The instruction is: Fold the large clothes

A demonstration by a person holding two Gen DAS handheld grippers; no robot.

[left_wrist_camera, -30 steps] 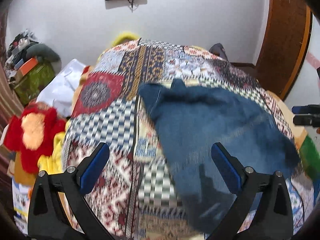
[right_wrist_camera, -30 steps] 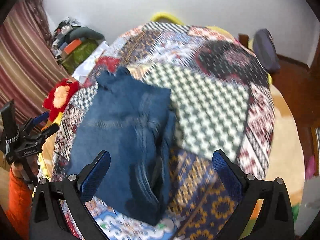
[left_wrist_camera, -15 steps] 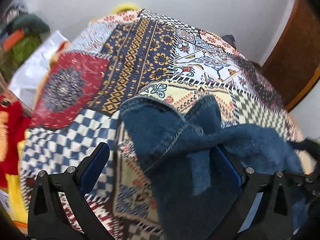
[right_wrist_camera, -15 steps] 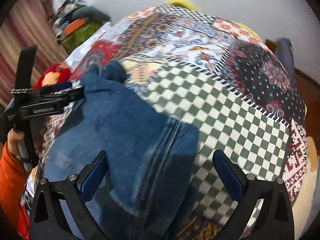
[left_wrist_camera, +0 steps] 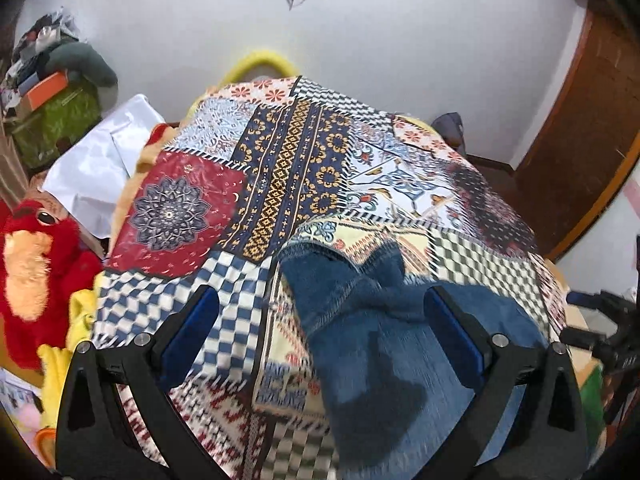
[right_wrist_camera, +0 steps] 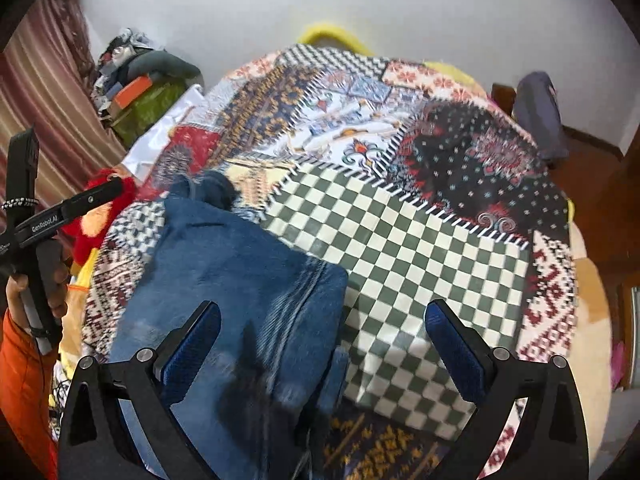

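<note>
A pair of blue jeans [left_wrist_camera: 384, 344] lies folded on the patchwork bedspread [left_wrist_camera: 288, 168], its far end bunched. It also shows in the right wrist view [right_wrist_camera: 236, 288]. My left gripper [left_wrist_camera: 322, 334] is open above the jeans' left part, holding nothing. My right gripper [right_wrist_camera: 322, 336] is open above the jeans' right edge, holding nothing. The left gripper also shows at the left edge of the right wrist view [right_wrist_camera: 60, 208], and the right gripper at the right edge of the left wrist view [left_wrist_camera: 600, 320].
A red plush toy [left_wrist_camera: 32, 276], yellow cloth and white bags [left_wrist_camera: 100, 160] lie left of the bed. A green box and clutter [left_wrist_camera: 52, 108] stand in the far left corner. A wooden door [left_wrist_camera: 592, 128] is on the right. A dark bag [right_wrist_camera: 536, 112] lies beyond the bed.
Both grippers have pulled back from the jeans towards the near side and risen. The jeans lie as before, with the far end bunched.
</note>
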